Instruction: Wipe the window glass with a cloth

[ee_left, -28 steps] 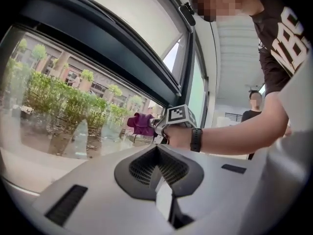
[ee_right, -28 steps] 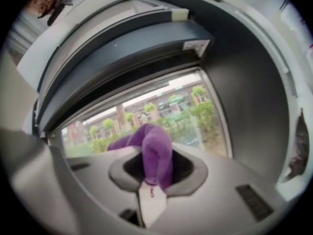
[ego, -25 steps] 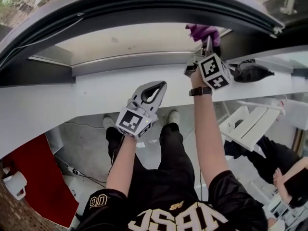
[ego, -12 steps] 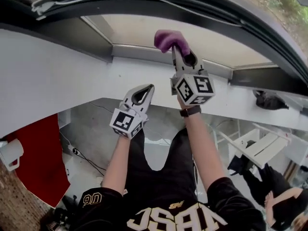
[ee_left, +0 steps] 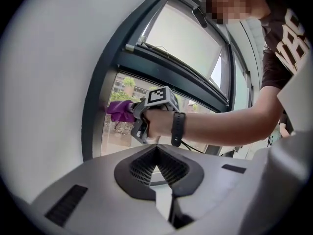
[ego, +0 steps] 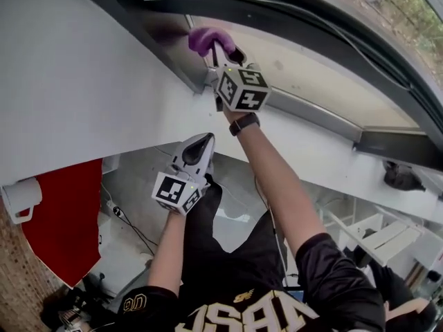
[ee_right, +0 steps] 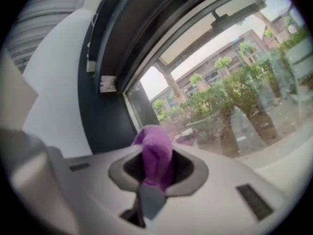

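My right gripper (ego: 221, 49) is raised and shut on a purple cloth (ego: 203, 39). The cloth (ee_right: 157, 153) bulges out between its jaws and sits at the left end of the window glass (ee_right: 234, 106), right beside the dark upright frame (ee_right: 110, 109). The left gripper view shows the same cloth (ee_left: 120, 110) against the pane (ee_left: 117, 136) next to that frame. Lower and nearer my body, my left gripper (ego: 205, 141) hangs below the sill. It is shut and holds nothing (ee_left: 157, 150).
A white wall (ego: 83, 81) runs left of the window. A white sill (ego: 325, 154) lies under the pane. A red panel (ego: 66, 220) and floor cables (ego: 131, 230) are below at left. White furniture (ego: 387, 237) stands at lower right.
My right gripper has carried the cloth leftward across the glass, from the right end to the left frame. The left gripper has stayed low and shut.
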`<move>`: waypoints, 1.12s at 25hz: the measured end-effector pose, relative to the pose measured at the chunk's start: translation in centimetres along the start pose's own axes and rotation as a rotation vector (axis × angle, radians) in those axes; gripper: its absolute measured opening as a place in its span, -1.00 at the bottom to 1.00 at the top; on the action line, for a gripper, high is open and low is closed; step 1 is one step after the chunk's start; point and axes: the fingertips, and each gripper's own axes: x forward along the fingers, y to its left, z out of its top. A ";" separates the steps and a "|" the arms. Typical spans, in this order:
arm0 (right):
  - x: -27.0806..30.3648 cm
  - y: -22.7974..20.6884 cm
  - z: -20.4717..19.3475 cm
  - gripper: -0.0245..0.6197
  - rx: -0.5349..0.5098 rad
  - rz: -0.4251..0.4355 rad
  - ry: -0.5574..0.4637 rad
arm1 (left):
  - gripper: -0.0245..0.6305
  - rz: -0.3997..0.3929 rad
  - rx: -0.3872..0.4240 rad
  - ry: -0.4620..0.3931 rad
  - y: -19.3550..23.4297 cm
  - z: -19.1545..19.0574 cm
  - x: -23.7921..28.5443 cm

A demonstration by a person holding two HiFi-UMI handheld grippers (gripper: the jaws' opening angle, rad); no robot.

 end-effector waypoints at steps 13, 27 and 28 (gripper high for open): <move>-29.5 -31.2 7.5 -0.67 0.105 -0.433 -0.164 | -0.87 -0.270 -0.101 0.040 -20.9 -6.9 14.7; -44.2 -43.4 10.1 -0.67 0.192 -0.749 -0.295 | -0.87 -0.331 -0.110 0.040 -28.0 -8.7 17.6; -41.5 -41.0 9.1 -0.67 0.156 -0.697 -0.252 | -0.87 -0.293 -0.106 0.036 -25.8 -8.2 16.9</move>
